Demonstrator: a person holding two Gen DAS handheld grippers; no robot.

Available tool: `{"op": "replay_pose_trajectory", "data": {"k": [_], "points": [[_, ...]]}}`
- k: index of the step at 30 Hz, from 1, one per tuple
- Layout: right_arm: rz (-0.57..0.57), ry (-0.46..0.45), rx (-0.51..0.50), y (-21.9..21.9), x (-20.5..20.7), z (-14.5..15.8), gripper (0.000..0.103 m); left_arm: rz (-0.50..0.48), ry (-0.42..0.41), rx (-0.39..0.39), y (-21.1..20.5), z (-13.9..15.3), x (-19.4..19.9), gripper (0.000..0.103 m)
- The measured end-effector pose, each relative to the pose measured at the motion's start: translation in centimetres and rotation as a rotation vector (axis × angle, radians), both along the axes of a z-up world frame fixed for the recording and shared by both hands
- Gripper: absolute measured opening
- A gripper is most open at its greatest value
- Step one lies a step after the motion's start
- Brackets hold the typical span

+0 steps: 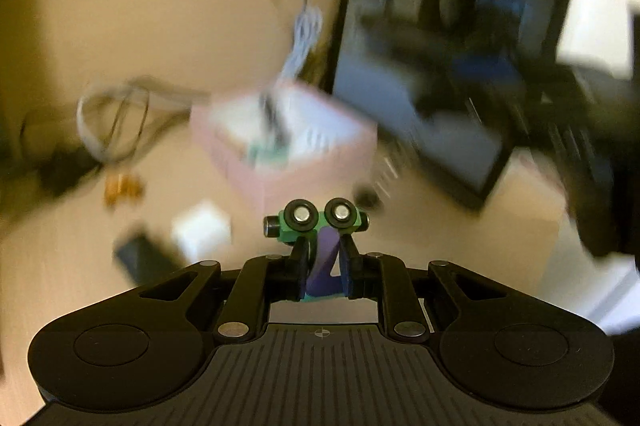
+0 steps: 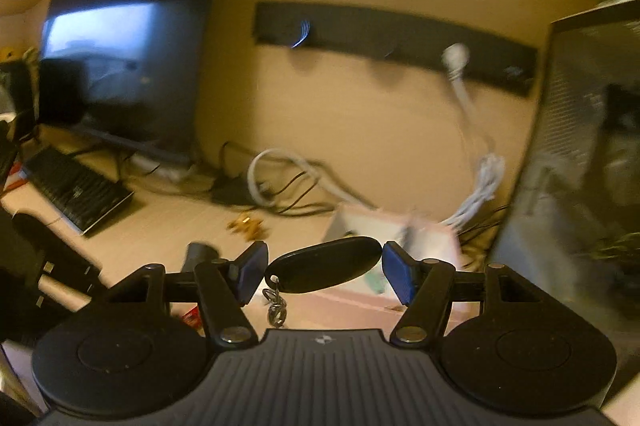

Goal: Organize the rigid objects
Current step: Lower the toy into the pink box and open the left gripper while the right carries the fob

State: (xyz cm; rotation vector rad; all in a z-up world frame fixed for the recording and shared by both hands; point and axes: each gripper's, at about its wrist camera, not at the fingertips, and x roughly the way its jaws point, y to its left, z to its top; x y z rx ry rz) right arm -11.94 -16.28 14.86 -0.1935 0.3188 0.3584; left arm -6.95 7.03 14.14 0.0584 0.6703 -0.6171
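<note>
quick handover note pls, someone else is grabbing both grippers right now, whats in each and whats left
Left gripper: shut on a small green and purple toy with wheels, lifted clear of the desk.
Right gripper: pads on both ends of a black oval key fob, its key ring dangling below; also off the desk.
Pink box: ahead of both grippers on the desk, already holding some items (too blurred to name).
Done: both items picked up.
Left: likely drop both into the pink box, then collect the loose things on the desk: gold pieces, a white block.
</note>
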Motion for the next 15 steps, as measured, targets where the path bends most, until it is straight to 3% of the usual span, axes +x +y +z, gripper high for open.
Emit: {"op": "replay_pose_trajectory", "data": {"k": [7,9,11,15], "points": [[-0.133,-0.024,0.019,-2.6,-2.0,0.5,0.064,0.053,-0.057,-0.105,-4.8,3.2,9.9,0.019],[-0.167,-0.022,0.027,-3.2,-2.7,0.4,0.063,0.079,-0.043,-0.086,-6.8,2.6,12.5,0.02],[-0.185,-0.017,0.035,-3.7,-3.3,0.3,0.045,0.076,-0.054,-0.047,-8.6,1.6,14.2,0.02],[-0.229,0.007,0.062,-4.6,-3.5,-0.1,0.045,0.078,-0.029,-0.012,-10.6,-1.5,16.7,0.021]]}}
